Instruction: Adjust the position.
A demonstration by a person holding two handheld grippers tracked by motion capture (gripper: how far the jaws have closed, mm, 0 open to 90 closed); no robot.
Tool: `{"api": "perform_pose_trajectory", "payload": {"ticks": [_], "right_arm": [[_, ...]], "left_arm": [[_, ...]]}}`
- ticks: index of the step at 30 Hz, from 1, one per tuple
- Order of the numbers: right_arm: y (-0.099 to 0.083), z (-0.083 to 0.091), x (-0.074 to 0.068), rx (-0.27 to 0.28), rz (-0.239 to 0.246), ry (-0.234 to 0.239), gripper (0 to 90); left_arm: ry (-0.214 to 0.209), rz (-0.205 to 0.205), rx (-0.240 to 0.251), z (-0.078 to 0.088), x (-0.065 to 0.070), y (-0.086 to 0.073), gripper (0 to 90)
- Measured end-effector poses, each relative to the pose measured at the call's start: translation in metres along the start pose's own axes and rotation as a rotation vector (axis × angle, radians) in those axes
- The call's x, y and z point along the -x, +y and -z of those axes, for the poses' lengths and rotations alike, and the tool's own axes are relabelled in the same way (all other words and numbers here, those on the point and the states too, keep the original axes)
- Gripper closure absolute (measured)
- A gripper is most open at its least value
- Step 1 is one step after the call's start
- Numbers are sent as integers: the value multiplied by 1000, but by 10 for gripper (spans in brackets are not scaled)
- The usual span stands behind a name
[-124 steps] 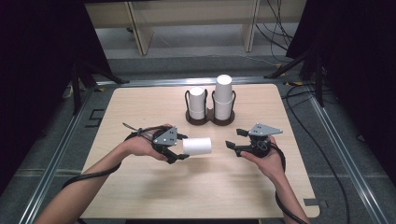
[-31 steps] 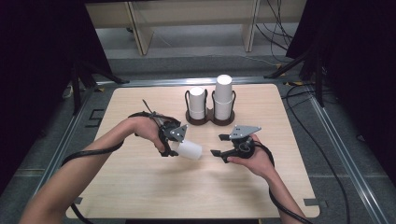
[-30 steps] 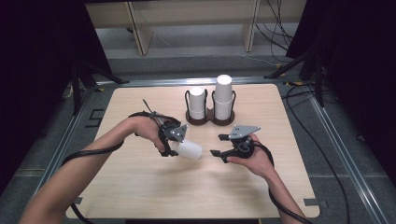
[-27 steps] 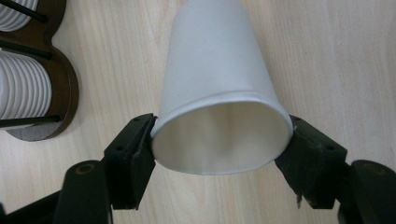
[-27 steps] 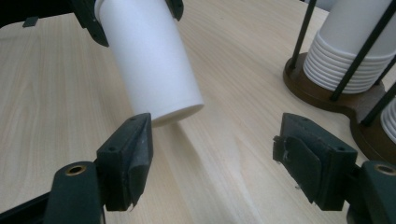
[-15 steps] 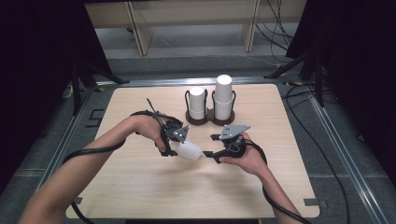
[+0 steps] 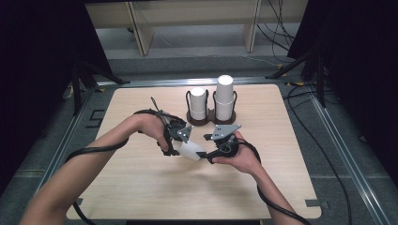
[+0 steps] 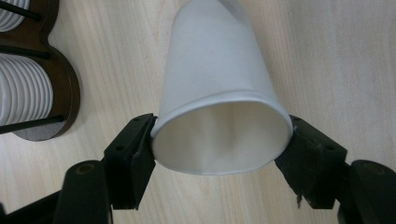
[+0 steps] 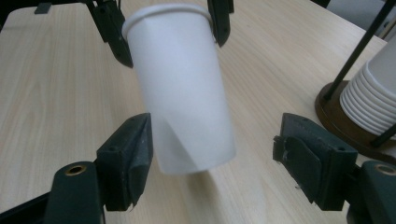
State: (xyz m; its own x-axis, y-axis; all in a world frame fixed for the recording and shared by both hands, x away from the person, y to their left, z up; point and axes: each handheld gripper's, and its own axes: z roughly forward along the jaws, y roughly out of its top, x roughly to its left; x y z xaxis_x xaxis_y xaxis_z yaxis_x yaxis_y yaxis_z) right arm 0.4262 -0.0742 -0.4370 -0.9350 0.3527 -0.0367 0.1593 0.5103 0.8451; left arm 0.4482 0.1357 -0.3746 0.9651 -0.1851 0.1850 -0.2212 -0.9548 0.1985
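A white paper cup (image 7: 191, 151) hangs tilted just above the table's middle. My left gripper (image 7: 180, 140) is shut on its rim, and the cup's open mouth (image 8: 219, 137) faces that gripper's camera with a jaw pressed on each side. My right gripper (image 7: 208, 151) comes in from the right and stands open. In the right gripper view the cup's closed base end (image 9: 187, 107) sits between the spread jaws of my right gripper (image 9: 212, 163), close to the left jaw and well apart from the right one. The left gripper's fingertips (image 9: 114, 35) show at the cup's rim.
A dark wooden rack (image 7: 201, 121) with two upright stacks of white cups (image 7: 224, 96) stands at the table's back middle, just behind both grippers. It also sits at the edge of each gripper view as the rack (image 8: 65, 88) and as the cup stack (image 9: 373, 102). Cables trail from both grippers.
My right gripper has moved left until its open jaws bracket the cup's base. The left gripper has kept hold of the cup, shifting it slightly right and tilting it.
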Motion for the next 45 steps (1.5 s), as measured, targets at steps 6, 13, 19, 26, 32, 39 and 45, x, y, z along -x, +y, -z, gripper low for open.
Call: {"api": "perform_pose_trajectory", "payload": {"ticks": [6,13,19,26,32,39,45], "right_arm": [[7,-5,-3,0,20,2,274],[10,-11,-7,-20,28,16,273],[14,-14,-8,-27,42,30,273],[14,-20,-11,-50,25,49,271],[13,-23,-12,-65,20,58,269],[10,-27,-13,-75,16,63,266],[8,-28,-10,-79,50,70,265]], "left_arm": [[-7,-5,-14,-1,0,3,308],[4,-3,-13,0,-1,5,308],[-3,-5,-10,-1,0,7,307],[-8,-9,-14,-2,-1,8,307],[-5,-15,-8,1,-1,11,307],[-3,-22,-9,0,-1,14,307],[-6,-24,-3,-1,0,15,308]]}}
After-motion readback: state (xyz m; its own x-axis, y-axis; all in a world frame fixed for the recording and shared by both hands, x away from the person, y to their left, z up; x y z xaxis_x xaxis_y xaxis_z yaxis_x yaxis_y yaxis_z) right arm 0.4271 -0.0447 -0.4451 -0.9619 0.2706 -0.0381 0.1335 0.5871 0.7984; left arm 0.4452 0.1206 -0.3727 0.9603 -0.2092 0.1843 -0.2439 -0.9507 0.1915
